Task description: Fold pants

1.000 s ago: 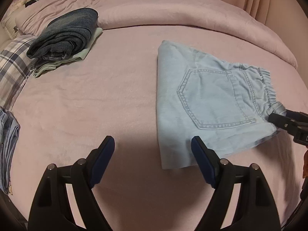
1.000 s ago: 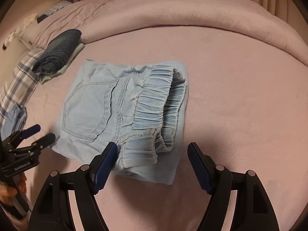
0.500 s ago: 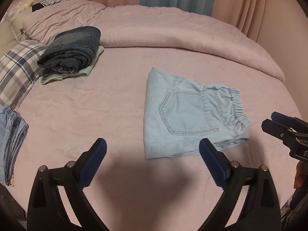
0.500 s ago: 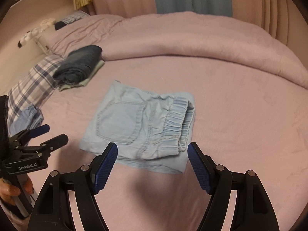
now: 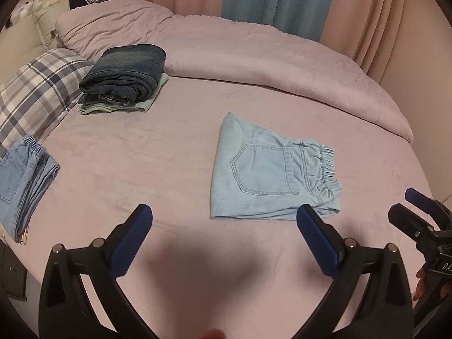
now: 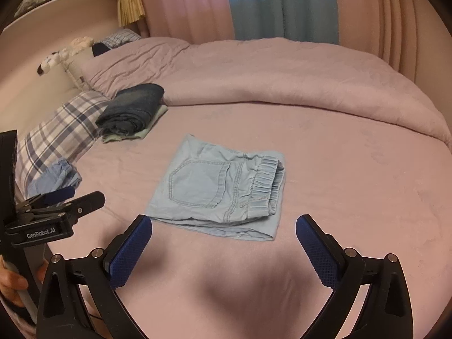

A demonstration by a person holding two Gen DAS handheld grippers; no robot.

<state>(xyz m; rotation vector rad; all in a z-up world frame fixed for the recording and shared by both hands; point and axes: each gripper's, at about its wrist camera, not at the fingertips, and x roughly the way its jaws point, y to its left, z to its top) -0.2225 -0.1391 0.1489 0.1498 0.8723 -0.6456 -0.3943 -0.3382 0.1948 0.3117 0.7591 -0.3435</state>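
Observation:
The light blue denim pants (image 5: 268, 175) lie folded into a compact rectangle on the pink bed, back pocket up, elastic waistband to the right; they also show in the right wrist view (image 6: 223, 189). My left gripper (image 5: 224, 226) is open and empty, held above the bed short of the pants' near edge. My right gripper (image 6: 224, 236) is open and empty, also pulled back from the near edge. Each gripper shows at the side of the other's view: the right gripper (image 5: 418, 212), the left gripper (image 6: 65, 197).
A stack of folded dark jeans over a pale green garment (image 5: 124, 82) sits at the back left. Another folded blue denim piece (image 5: 22, 183) lies at the left edge by a plaid pillow (image 5: 36, 93). A rolled pink duvet (image 5: 254, 56) runs along the back.
Both grippers have pulled back and up from the folded pants, which now look smaller and farther away. The pants have stayed in place.

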